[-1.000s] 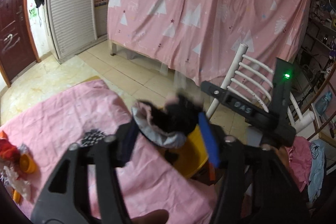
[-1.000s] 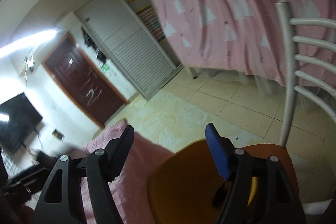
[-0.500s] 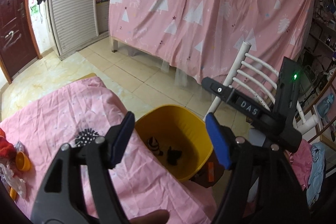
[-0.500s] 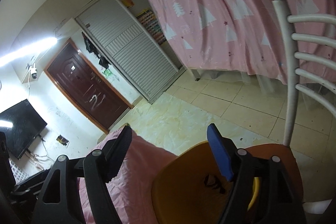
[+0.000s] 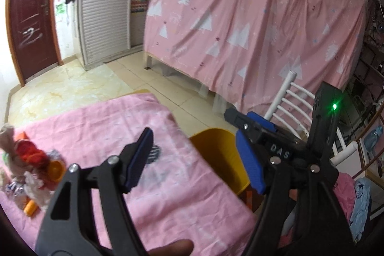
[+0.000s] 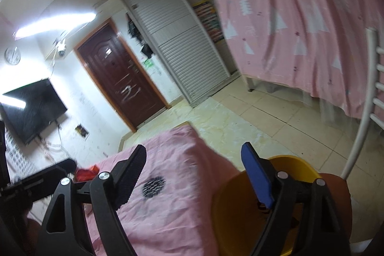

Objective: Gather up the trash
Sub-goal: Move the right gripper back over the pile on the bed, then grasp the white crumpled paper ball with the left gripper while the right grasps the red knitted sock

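Left gripper [image 5: 195, 158] wide open, empty. Right gripper [image 6: 195, 175] opening wider, likewise nothing between the blue pads. Trash pile [image 5: 28, 167] well off to the left of the left jaws, on the pink cloth [image 5: 168, 184]: crumpled paper, red wrapper, small orange caps. Probably light, soft, crushable; caps hard and liable to roll. Best pinched across the crumpled bulk, caps across the rim. Yellow bin [image 6: 240, 220] just beyond the right-hand finger of both grippers.
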`<state>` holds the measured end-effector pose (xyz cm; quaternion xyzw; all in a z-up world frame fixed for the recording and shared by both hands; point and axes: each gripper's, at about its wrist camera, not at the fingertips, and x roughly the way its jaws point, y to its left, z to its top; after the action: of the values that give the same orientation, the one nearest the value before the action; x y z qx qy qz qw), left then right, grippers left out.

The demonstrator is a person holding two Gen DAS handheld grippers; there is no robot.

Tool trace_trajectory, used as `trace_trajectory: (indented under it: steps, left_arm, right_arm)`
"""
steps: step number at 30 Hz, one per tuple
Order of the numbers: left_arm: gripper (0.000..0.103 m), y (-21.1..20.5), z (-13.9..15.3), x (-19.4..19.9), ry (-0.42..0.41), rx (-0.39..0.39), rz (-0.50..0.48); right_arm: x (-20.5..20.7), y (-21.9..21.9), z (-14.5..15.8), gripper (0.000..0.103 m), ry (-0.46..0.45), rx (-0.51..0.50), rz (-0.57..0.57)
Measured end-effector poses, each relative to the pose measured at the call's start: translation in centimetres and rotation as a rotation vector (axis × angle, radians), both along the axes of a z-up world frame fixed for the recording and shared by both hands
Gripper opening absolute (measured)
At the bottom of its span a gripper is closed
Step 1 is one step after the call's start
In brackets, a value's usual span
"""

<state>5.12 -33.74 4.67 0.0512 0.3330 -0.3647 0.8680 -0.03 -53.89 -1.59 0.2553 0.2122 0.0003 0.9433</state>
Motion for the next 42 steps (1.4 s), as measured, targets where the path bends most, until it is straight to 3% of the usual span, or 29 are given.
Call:
trace_trajectory:
  steps: [14, 17, 33, 42]
  left_arm:
    - [0.069, 8.8, 1.6, 1.2, -0.029, -0.051, 0.128]
    - [0.074, 11.0, 1.7, 1.5, -0.045, -0.047, 0.165]
    - [0.075, 26.1, 0.6, 4.9, -0.070, -0.022, 0.449]
    - [0.075, 32.0, -1.0, 7.8, -0.035, 0.012, 0.563]
  right_arm:
    - [3.5, 8.3, 1.7, 0.077, 0.021, -0.071, 0.133]
    - [4.4, 10.3, 2.1, 0.078, 0.027, -0.089, 0.162]
    - [10.1, 22.5, 2.1, 0.080, 0.090, -0.193, 0.361]
    - [12.2, 26.4, 1.6, 0.087, 0.119, -0.240, 0.423]
